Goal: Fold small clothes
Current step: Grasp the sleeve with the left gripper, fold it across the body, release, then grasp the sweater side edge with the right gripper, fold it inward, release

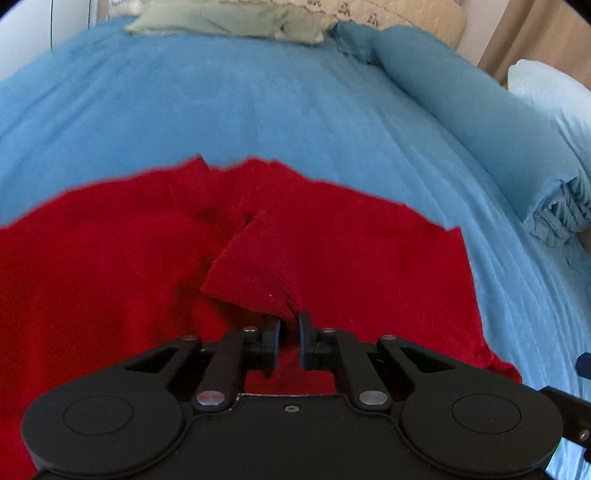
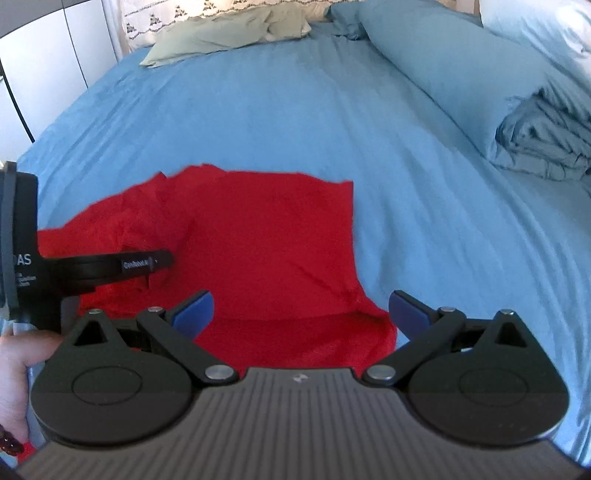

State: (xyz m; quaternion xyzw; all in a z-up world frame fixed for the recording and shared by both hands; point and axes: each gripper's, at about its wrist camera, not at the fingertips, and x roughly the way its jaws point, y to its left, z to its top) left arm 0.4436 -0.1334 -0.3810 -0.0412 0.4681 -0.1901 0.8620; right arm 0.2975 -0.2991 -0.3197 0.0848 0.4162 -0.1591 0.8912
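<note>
The left gripper is pinching a red garment corner; the right gripper is hovering spread wide over the garment's near edge.

A bed with a blue sheet carries everything here. A red garment lies spread on its near part, rumpled toward the left side. At the far end rests a pale green pillow. Along the right edge runs a long rolled blue duvet, its bunched end nearest, with a light blue pillow beside it.
</note>
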